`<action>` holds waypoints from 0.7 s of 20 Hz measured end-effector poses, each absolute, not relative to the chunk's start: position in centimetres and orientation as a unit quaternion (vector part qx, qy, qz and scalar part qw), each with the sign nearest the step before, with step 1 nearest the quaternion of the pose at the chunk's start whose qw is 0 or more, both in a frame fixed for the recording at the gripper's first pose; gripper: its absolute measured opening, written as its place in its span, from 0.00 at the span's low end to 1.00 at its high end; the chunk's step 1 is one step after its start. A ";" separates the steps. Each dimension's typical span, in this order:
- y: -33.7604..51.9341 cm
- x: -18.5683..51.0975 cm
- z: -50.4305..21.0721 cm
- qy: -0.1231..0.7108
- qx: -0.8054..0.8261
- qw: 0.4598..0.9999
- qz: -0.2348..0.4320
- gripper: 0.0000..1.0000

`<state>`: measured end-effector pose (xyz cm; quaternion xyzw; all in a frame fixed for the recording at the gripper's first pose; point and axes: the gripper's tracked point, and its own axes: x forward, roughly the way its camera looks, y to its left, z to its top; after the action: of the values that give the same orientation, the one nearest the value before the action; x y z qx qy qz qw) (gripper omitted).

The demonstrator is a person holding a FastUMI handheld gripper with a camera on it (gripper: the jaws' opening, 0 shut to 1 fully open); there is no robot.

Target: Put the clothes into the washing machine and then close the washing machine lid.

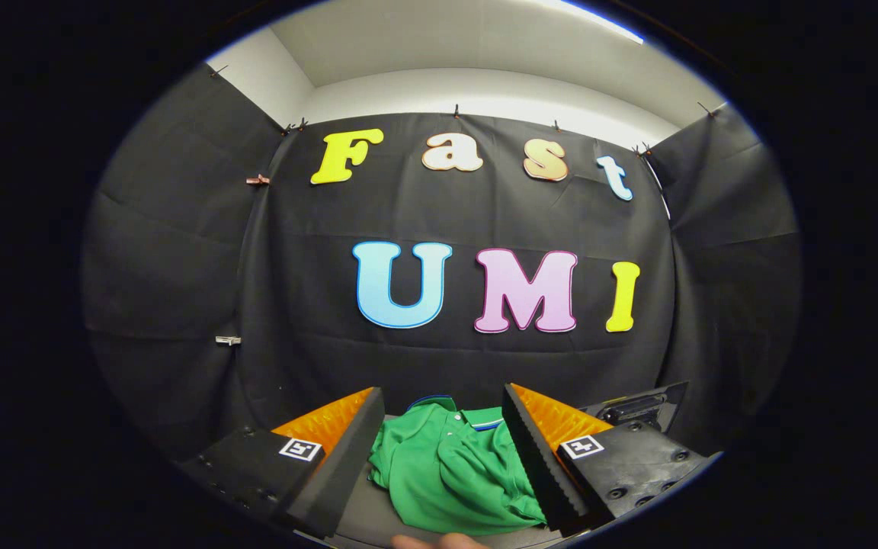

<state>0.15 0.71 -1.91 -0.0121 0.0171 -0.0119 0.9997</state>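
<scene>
Gripper [443,457] is held level, facing the far wall of the booth, its two fingers spread wide with a clear gap between them. A green polo shirt [450,473], with a collar trimmed in white and blue, lies crumpled on a dark surface [359,518] in that gap and slightly below the fingers. Neither finger appears to press on the cloth; the right finger's inner face sits just beside the shirt's right edge, the left finger stands apart from its left edge. So: open, holding nothing. A dark boxy object with a raised panel [641,408] shows just beyond the right finger; it may be part of the washing machine, but I cannot tell from this angle, and no drum or lid can be made out. At the near edge, below the shirt, a sliver of a fingertip [439,542] is visible. Judgement: the first step is in hand, namely picking up the clothes; nothing has gone into the machine yet. The next move likely calls for lowering the fingers onto the bunched middle of the shirt and closing on a thick fold, so the garment lifts in one piece rather than trailing.
</scene>
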 end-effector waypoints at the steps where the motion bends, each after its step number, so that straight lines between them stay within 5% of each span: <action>1: 0.6 0.2 -2.1 0.018 -0.015 1.000 -0.014 0.98; 14: -1.1 4.7 -5.6 0.116 -0.022 0.993 -0.021 0.98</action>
<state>4.66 -1.09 -5.55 -0.0221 0.1156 -0.0215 0.9928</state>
